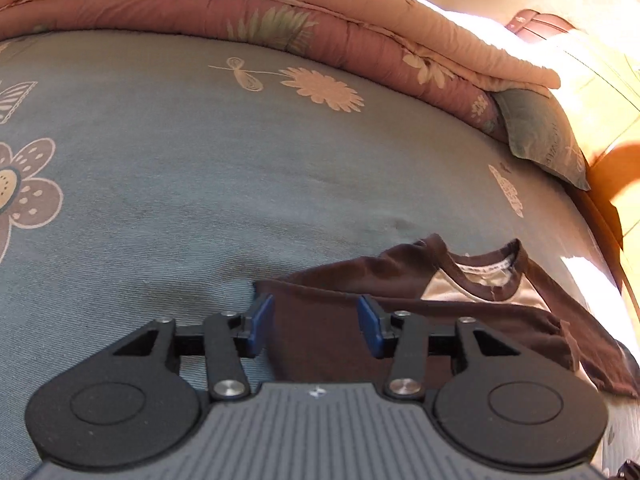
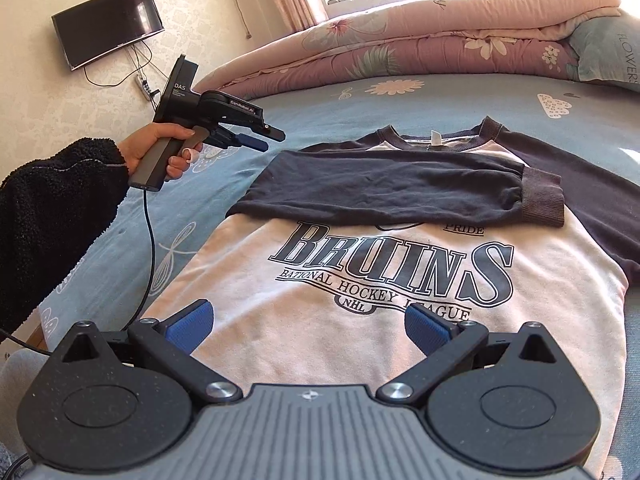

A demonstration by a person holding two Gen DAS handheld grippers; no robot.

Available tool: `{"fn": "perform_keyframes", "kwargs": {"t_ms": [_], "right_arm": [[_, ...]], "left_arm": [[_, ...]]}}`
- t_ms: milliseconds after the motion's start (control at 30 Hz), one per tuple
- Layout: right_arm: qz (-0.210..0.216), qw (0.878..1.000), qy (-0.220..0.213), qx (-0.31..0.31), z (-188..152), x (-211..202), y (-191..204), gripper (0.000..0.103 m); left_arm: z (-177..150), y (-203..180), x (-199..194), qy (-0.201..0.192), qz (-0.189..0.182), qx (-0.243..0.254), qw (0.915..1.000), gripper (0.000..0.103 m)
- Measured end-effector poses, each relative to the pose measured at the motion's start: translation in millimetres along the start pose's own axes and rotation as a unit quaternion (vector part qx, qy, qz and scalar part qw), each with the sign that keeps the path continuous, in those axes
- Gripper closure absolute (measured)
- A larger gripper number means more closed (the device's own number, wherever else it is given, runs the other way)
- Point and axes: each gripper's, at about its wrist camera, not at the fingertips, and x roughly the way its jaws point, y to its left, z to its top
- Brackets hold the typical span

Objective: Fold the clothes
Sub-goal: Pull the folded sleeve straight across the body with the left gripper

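Note:
A white sweatshirt [image 2: 248, 264] with dark sleeves and a "BRUINS" print lies face up on the blue flowered bedsheet [image 2: 320, 108]. One dark sleeve [image 2: 380, 188] is folded across its chest, cuff to the right. My right gripper [image 2: 310, 330] hovers open over the lower front of the sweatshirt, with nothing between its blue pads. A hand in a black fleece sleeve holds my left gripper [image 2: 260, 140] in the air just left of the shoulder. In the left wrist view the left gripper [image 1: 317, 328] is open above the dark fabric of the sweatshirt [image 1: 440, 308] and grips nothing.
A folded pink floral quilt [image 2: 400, 40] and a blue pillow [image 2: 608, 56] lie along the far side of the bed. A TV [image 2: 108, 26] hangs on the wall at left. The left gripper's cable [image 2: 150, 240] dangles over the bed's near left edge. Sunlit floor [image 1: 600, 92] shows beyond the bed.

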Motion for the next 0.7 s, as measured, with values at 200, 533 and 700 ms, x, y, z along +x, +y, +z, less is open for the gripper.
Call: {"fn": "perform_keyframes", "kwargs": {"t_ms": [200,533,700], "right_arm": [[-0.003,1.000,-0.018,0.016,5,-10,-4,0.000],[-0.057,0.993,0.022,0.096,2,-11,-29,0.000],[-0.066,0.991,0.025,0.110,-4,-16,-39,0.000]], "left_arm": [[-44,-15,21,0.053,0.054,0.028,0.9967,0.035],[-24,-122,10,0.050,0.056,0.110,0.9911,0.029],[-30,-190,66,0.046,0.027,0.127,0.9904,0.027]]}}
